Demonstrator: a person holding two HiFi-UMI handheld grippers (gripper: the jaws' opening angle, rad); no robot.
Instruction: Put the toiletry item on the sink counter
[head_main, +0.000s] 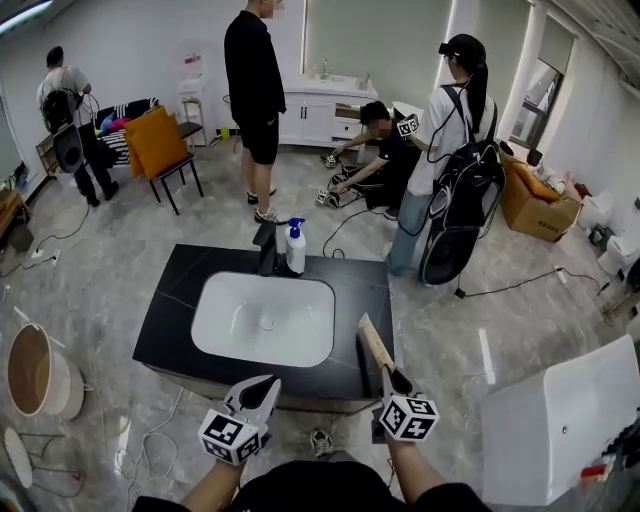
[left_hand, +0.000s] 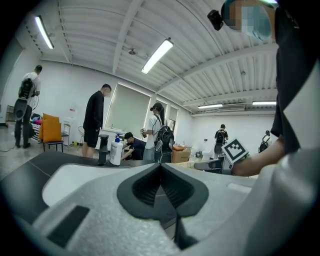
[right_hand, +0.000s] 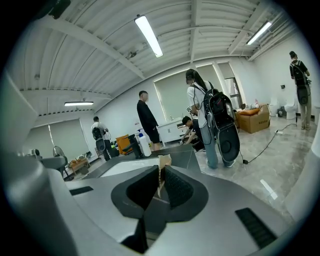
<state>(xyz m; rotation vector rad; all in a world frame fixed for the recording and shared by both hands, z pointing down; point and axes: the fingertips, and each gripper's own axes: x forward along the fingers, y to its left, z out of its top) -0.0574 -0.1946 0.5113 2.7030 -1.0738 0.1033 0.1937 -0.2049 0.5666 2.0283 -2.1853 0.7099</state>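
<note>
The right claw (head_main: 391, 379) is pinched narrow on the toiletry item (head_main: 374, 342), a thin, flat, tan piece. In the right gripper view the two dark pads of this claw (right_hand: 160, 176) press on either face of the item (right_hand: 163, 161), which stands on edge between them, its pale end poking up just past the tips at 12 o'clock.

From the head view the item reaches out of the claw toward 11 o'clock. Its far end lies over the front right part of the black bench (head_main: 170, 300), just beside the white basin (head_main: 262, 318), at about 4 o'clock from the basin's middle. Whether the item touches the bench top I cannot tell.

The left claw (head_main: 262, 386) sits at 6 o'clock of the basin, just off the bench's front edge. In the left gripper view its jaws (left_hand: 161, 168) meet in a closed seam with nothing between them.

At the back edge of the bench, 12 o'clock from the basin, a dark tap (head_main: 265, 248) stands with a white pump bottle (head_main: 296, 247) with a blue top just beside it at 3 o'clock. Both stand well apart from the item.
</note>
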